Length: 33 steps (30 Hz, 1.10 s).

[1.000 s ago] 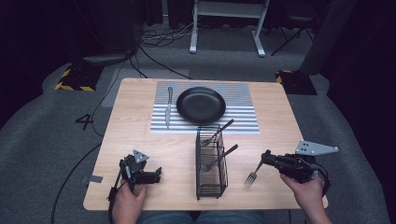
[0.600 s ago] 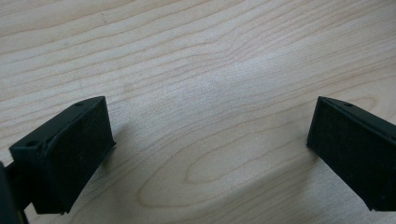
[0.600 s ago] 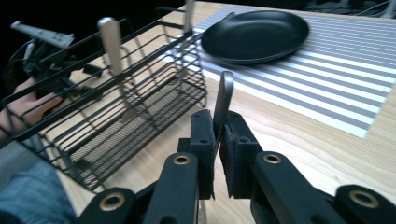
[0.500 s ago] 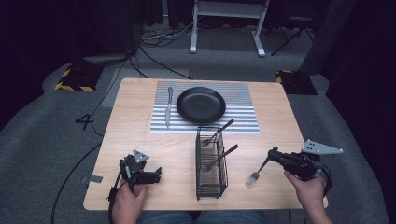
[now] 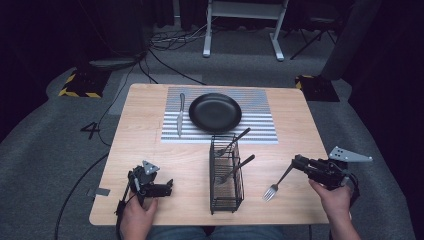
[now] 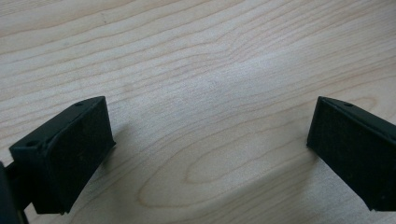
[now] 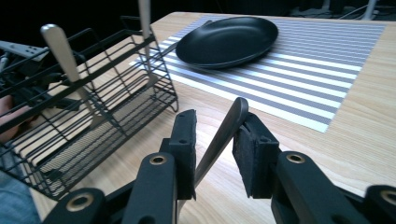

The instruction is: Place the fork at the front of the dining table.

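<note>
Since the earlier frame, right gripper (image 5: 300,162) has sunk toward the table (image 5: 150,130), its jaws just opening; the fork (image 5: 278,182) leans loose between them, tines on the wood. Left of it stands a wire basket (image 5: 226,172); beyond, a black plate (image 5: 215,112) on a striped mat (image 5: 260,115). Floor marking reads "4" (image 5: 91,131). Left gripper (image 5: 167,187) rests released, empty.

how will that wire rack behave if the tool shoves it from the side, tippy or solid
Probably tippy: the wire rack looks tall and narrow. Likely light, since it is thin open wire, so a low push might slide it on the smooth table. The utensils leaning in it could rattle or shift.
</note>
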### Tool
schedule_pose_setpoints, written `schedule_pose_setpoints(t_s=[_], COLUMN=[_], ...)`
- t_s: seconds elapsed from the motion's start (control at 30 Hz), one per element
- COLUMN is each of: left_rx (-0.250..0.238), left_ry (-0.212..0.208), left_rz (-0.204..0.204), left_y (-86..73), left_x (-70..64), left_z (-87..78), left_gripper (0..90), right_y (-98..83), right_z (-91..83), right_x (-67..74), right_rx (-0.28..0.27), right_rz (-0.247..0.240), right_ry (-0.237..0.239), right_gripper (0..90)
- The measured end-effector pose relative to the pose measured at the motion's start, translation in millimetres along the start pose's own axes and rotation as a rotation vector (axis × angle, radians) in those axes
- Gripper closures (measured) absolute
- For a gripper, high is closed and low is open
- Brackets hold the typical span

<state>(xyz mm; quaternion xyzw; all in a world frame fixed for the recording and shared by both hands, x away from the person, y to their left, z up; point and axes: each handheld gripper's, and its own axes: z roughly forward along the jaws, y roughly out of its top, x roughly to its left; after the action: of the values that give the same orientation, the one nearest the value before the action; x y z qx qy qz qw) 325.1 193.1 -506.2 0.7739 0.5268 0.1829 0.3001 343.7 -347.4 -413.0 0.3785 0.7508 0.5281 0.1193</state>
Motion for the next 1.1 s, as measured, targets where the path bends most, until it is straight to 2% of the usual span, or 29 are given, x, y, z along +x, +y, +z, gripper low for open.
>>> schedule_pose_setpoints(t_s=[0.2,0.37,0.6,0.87,1.0,1.03,1.1], left_rx=[0.000,0.000,0.000,0.000,0.000,0.000,0.000], left_ry=[0.000,0.000,0.000,0.000,0.000,0.000,0.000], left_rz=[0.000,0.000,0.000,0.000,0.000,0.000,0.000], left_y=[0.0,0.0,0.0,0.0,0.0,0.0,0.0], left_x=[0.0,-0.1,0.0,0.0,0.0,0.0,0.0], left_z=[0.0,0.0,0.0,0.0,0.0,0.0,0.0], left_gripper=[0.3,0.3,0.3,0.3,0.3,0.3,0.3], right_y=[-8.0,-18.7,-30.7,-45.9,-49.8,-52.3,-53.5], right_z=[0.2,3.6,8.5,15.7,18.6,19.6,20.1], right_x=[-10.9,-20.7,-34.6,-53.4,-57.3,-60.1,-62.0], right_rx=[0.012,0.039,0.047,0.081,0.095,0.099,0.100], right_rz=[0.021,0.046,0.101,0.166,0.179,0.198,0.207], right_ry=[-0.046,-0.066,-0.064,-0.090,-0.101,-0.109,-0.111], right_gripper=[68.1,68.0,66.3,59.7,57.1,55.0,53.6])
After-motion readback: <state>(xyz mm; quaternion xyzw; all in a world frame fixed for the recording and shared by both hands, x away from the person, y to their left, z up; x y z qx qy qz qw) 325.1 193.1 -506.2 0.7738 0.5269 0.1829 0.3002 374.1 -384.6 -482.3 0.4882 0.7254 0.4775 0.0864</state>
